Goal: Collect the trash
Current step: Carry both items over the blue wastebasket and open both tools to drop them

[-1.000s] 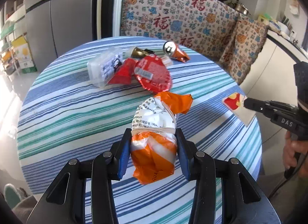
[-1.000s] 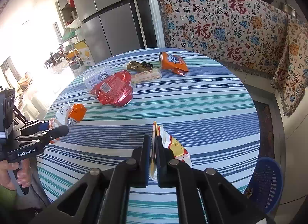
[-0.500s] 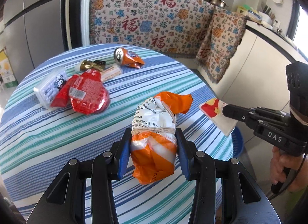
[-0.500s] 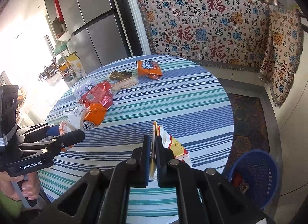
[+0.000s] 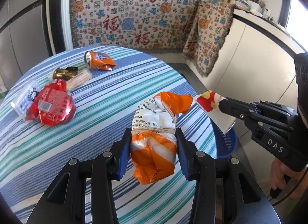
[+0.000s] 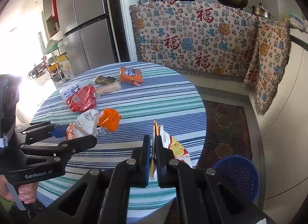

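The left gripper (image 5: pixel 153 146) has its jaws clenched on an orange-and-white bag (image 5: pixel 156 127) tied round with a rubber band. The bag sits squarely between the two blue pads, which press its sides just below the band; its knotted orange top sticks out past the fingertips and its lower end hangs down behind them — clear of the striped bench (image 5: pixel 96 108) below.

The right gripper (image 6: pixel 153 146) has its jaws closed tight on a flat white wrapper (image 6: pixel 179 148) with red and yellow print. Only the wrapper's thin edge is pinched between the pads; most of it fans out to the right of the jaws, above the bench's near rim. A blue basket (image 6: pixel 236 175) stands on the floor beside the bench, below and to the right of this wrapper.

Farther back on the bench lie a red packet (image 5: pixel 53 106), a clear packet (image 5: pixel 26 98) touching it, a gold wrapper (image 5: pixel 63 72), a pale stick-shaped packet (image 5: pixel 79 79) and a crushed orange can (image 5: pixel 99 61).
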{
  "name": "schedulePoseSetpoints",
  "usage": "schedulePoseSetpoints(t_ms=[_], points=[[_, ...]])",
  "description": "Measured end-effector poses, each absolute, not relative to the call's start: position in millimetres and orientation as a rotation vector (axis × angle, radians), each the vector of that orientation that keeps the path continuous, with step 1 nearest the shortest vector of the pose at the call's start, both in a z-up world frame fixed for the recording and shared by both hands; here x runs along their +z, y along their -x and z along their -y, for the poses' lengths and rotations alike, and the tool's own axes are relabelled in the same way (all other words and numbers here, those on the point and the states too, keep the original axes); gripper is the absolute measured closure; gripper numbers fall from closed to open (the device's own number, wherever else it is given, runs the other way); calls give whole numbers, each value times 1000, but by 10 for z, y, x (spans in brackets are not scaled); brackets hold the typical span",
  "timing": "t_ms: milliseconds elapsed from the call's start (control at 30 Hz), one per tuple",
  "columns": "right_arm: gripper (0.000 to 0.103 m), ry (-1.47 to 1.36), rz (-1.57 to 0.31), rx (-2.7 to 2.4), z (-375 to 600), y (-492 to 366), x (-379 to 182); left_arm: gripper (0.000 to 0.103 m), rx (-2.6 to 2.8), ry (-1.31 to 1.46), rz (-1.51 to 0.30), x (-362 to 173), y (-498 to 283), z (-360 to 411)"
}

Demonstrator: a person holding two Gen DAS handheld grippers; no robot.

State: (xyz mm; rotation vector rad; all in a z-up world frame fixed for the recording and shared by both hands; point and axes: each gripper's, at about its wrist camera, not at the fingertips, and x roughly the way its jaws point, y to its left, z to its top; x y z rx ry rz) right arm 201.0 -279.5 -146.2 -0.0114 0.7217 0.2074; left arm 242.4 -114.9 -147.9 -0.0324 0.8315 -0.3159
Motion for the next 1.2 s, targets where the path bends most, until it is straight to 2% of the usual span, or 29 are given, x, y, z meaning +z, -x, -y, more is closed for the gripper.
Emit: schedulePoseSetpoints(t_ms=[267, 533, 833, 1200], points=[[98, -10, -707, 58, 3366, -1940, -1456, 59, -424, 10, -849, -1483, -2595, 1805], [98, -144, -705, -105, 4475, -1876, -1180, 59, -522, -6, -863, -1383, -2848, 2613], [98, -443, -754, -124, 5406, -1937, -1723, 59, -601, -12, -929, -1581, -3028, 3293], [98, -480, -797, -177, 5697, -2067, -2032, 58, -631, -39, -983, -1980, -3148, 3745]])
